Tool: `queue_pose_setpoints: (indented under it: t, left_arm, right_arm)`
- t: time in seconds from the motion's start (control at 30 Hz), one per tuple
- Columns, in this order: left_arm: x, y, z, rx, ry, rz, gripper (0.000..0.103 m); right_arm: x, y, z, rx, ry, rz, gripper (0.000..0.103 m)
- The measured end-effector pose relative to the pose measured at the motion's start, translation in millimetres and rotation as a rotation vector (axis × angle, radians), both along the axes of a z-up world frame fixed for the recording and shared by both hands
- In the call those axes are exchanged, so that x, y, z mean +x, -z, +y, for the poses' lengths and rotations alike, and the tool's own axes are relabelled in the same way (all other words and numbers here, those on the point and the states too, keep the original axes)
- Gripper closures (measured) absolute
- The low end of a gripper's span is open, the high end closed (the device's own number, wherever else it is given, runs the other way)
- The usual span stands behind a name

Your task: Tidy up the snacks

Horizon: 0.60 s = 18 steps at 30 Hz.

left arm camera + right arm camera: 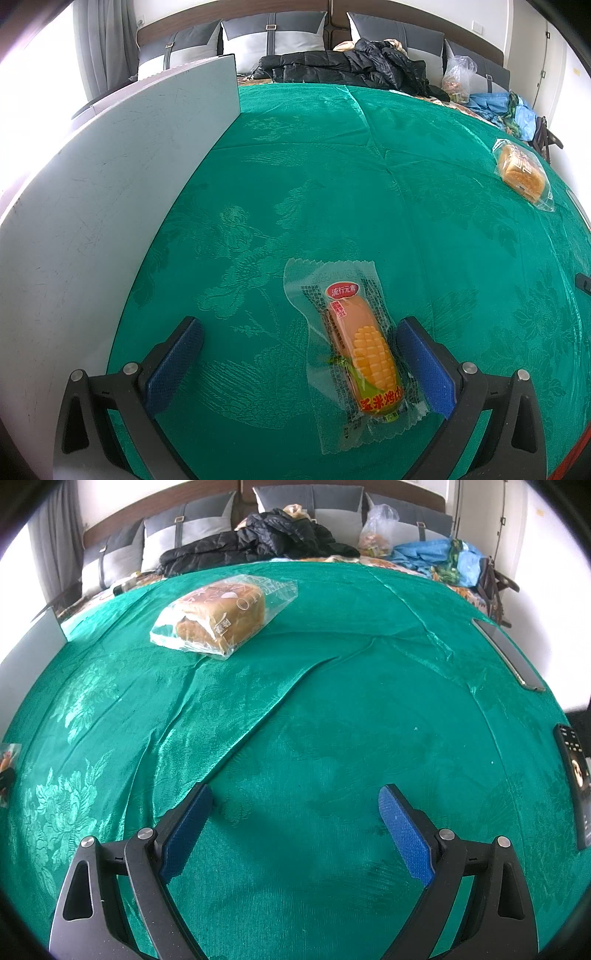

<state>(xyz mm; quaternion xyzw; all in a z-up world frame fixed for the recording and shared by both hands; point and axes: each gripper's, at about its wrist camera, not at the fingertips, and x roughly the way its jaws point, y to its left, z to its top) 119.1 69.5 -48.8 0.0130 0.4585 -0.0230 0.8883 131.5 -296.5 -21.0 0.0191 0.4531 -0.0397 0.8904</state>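
Note:
A corn-printed sausage snack packet [360, 349] lies on the green tablecloth [332, 184] between my left gripper's open fingers, close to the right pad [424, 369]. My left gripper [299, 326] is open and holds nothing. A bagged bread loaf [522, 173] lies far right in the left wrist view; it also shows in the right wrist view [221, 616] at the far left of centre. My right gripper [297, 794] is open and empty over bare, wrinkled cloth [332, 720], well short of the bread.
A white-grey box wall [110, 203] stands along the left. A phone [508, 651] and a remote control [576, 782] lie at the right table edge. A bed with a black jacket [258, 535], plastic bag [376, 528] and pillows lies behind.

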Motion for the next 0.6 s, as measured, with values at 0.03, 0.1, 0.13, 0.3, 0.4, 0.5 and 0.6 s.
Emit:
queue_pose_setpoints:
  t: [0.03, 0.1, 0.13, 0.3, 0.4, 0.5, 0.6]
  left_arm:
    - [1, 0, 1, 0.0, 0.0, 0.0, 0.0]
    - [0, 0, 0, 0.0, 0.0, 0.0, 0.0]
    - [0, 0, 0, 0.0, 0.0, 0.0, 0.0]
    - [0, 0, 0, 0.0, 0.0, 0.0, 0.0]
    - [0, 0, 0, 0.0, 0.0, -0.001, 0.0]
    - [0, 0, 0, 0.0, 0.0, -0.001, 0.0]
    - [0, 0, 0, 0.0, -0.001, -0.001, 0.0]
  right_arm:
    - [0, 0, 0, 0.0, 0.0, 0.0, 0.009]
    - [0, 0, 0, 0.0, 0.0, 0.0, 0.009]
    - [0, 0, 0, 0.001, 0.0, 0.0, 0.009]
    - [0, 0, 0, 0.0, 0.0, 0.0, 0.009]
    - [0, 0, 0, -0.001, 0.006, 0.001, 0.009]
    - [6, -1, 1, 0.003, -0.003, 0.027, 0.009]
    - [40, -26, 2, 0.061, 0.008, 0.077, 0.011]
